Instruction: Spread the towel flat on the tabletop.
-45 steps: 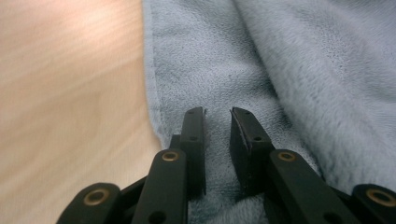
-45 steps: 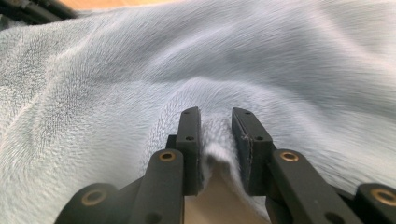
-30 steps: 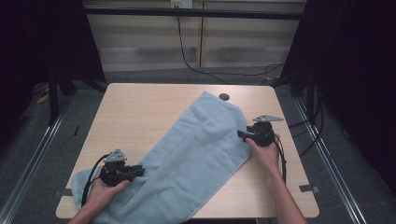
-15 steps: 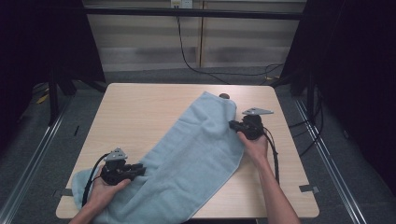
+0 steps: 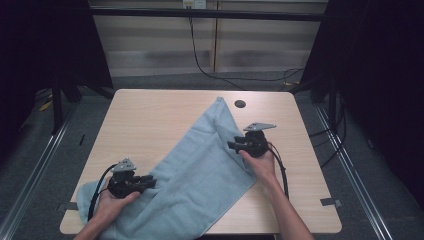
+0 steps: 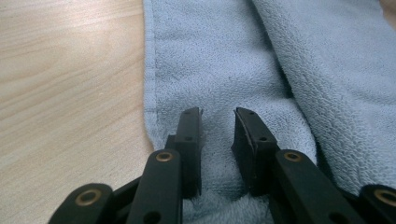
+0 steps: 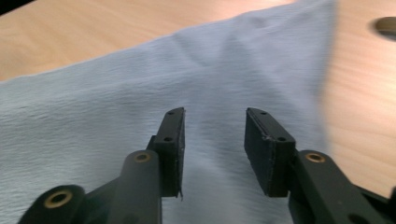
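Left gripper rests near the table's front-left corner, jaws parted over the light blue towel, nothing pinched; towel lies diagonally toward the far edge; right gripper, jaws just been opening, empty above the towel's right edge; advise seizing the hem squarely before lifting.

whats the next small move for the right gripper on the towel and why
Probably lower the right gripper and close it on the towel edge. Its jaws have just been opening, stand apart above the cloth and pinch nothing, while the left gripper rests open on the near end. Nothing can be lifted or folded until an edge is gripped.
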Demonstrator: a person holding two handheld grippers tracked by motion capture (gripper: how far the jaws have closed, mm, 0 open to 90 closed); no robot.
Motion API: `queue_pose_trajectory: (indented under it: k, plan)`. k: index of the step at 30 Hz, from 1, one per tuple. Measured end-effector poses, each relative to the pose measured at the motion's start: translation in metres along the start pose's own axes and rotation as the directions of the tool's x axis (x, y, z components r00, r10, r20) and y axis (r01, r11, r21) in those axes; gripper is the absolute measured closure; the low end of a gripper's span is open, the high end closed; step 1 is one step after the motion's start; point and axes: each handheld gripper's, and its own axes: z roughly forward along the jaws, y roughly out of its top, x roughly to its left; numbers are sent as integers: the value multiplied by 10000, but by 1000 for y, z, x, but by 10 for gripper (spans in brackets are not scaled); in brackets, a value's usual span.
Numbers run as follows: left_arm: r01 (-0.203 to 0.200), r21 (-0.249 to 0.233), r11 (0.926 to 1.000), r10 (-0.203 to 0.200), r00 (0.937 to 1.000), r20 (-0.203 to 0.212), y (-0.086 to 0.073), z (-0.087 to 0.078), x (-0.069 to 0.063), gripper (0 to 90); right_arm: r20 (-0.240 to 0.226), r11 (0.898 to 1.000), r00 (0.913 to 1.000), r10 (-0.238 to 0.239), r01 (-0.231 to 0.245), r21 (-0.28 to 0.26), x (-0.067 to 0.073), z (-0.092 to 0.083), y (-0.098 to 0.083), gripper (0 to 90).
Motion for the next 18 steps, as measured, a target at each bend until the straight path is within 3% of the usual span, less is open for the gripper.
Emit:
queue_pose_trajectory:
  k: [2, 7, 9, 12, 16, 18]
  plan:
    - [4, -1, 10000, -4, 10000, 0, 0, 0, 0, 718, 475, 10000, 9989, 26, -30, 83, -9, -4, -1, 528]
    - [-12, -14, 10000, 12, 10000, 32, 0, 1, 1, 717, 777, 9954, 9957, 512, -571, 765, -27, 8, -17, 432]
    - [-15, -18, 10000, 16, 10000, 32, 0, 1, 1, 717, 825, 9944, 9954, 490, -563, 891, -27, 15, -22, 545]
    - [-27, -20, 10000, 27, 10000, 32, 0, 1, 1, 718, 1217, 9981, 9923, 234, -302, 546, -23, 14, -19, 736]
    - [-29, -21, 10000, 29, 10000, 13, 0, 1, 0, 718, 1530, 9996, 9881, 155, -191, 218, -27, 0, -10, 816]
    - [-29, -23, 10000, 29, 10000, 9, 0, 1, 0, 718, 1910, 9996, 9813, 240, -258, 67, -34, -11, -7, 843]
